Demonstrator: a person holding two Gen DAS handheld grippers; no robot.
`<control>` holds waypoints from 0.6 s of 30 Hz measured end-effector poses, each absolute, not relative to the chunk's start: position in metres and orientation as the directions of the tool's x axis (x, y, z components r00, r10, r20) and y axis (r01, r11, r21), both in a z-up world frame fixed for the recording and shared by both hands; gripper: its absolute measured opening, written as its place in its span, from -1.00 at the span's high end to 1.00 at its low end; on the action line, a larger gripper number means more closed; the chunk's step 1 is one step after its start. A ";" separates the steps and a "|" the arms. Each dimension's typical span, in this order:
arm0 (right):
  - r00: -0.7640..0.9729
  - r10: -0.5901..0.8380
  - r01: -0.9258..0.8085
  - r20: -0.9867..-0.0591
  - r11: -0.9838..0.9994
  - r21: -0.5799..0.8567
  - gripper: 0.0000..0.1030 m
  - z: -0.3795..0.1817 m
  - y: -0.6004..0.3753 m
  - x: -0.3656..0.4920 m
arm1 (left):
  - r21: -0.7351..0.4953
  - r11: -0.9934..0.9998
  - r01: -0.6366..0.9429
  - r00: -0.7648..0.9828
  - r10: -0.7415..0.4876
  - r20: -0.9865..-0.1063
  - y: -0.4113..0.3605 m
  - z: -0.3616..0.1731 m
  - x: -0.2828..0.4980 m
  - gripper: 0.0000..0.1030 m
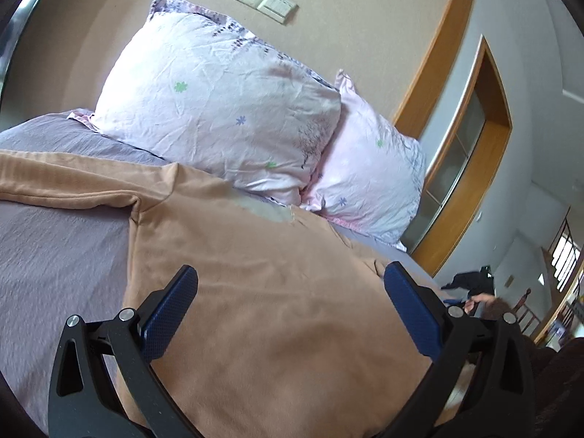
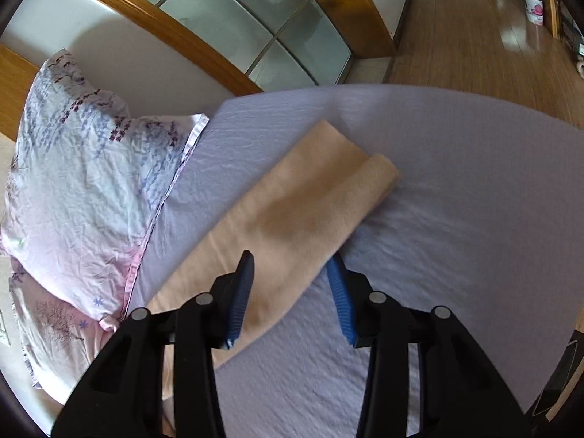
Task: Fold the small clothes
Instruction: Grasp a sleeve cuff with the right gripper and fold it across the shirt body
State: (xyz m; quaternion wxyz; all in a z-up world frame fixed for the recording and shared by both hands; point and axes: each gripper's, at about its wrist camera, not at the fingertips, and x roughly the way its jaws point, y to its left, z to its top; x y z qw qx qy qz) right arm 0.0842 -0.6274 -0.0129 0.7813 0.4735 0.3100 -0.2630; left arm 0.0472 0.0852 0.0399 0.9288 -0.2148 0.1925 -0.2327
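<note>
A peach-orange garment [image 1: 255,273] lies spread on the lilac bed sheet [image 1: 54,255]. One sleeve stretches to the left in the left wrist view. My left gripper [image 1: 290,273] is open and hovers over the garment's body, with nothing between its blue pads. In the right wrist view the other sleeve [image 2: 303,204] lies out over the sheet [image 2: 456,200], its cuff end folded back. My right gripper [image 2: 292,259] is open and sits just above this sleeve, one pad on each side of it.
Two floral pillows [image 1: 226,102] lean at the head of the bed; one also shows in the right wrist view [image 2: 80,168]. A wood-framed glass panel [image 2: 255,25] stands behind. The bed edge and wooden floor [image 2: 474,29] lie beyond the sleeve.
</note>
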 end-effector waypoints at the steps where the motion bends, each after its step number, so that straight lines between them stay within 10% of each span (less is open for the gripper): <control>1: 0.657 -0.114 0.716 -0.746 0.407 0.568 0.92 -0.016 -0.630 0.089 | -0.498 0.797 0.342 0.821 -0.511 -0.253 0.091 0.041 0.052 -0.97; 6: 0.779 -0.189 0.522 -0.598 0.723 0.451 0.91 0.060 -0.547 0.120 | -0.572 0.769 0.285 0.839 -0.489 -0.239 0.128 0.038 0.058 -0.97; 11: 0.880 0.069 0.070 -0.470 0.960 0.271 0.91 0.128 -0.366 0.168 | -0.604 0.781 0.158 0.872 -0.398 -0.287 0.162 0.034 0.069 -0.97; 18: 0.675 0.454 -0.392 -0.582 0.889 0.239 0.91 0.089 -0.138 0.228 | -0.651 0.758 -0.045 0.908 -0.241 -0.343 0.214 0.035 0.063 -0.97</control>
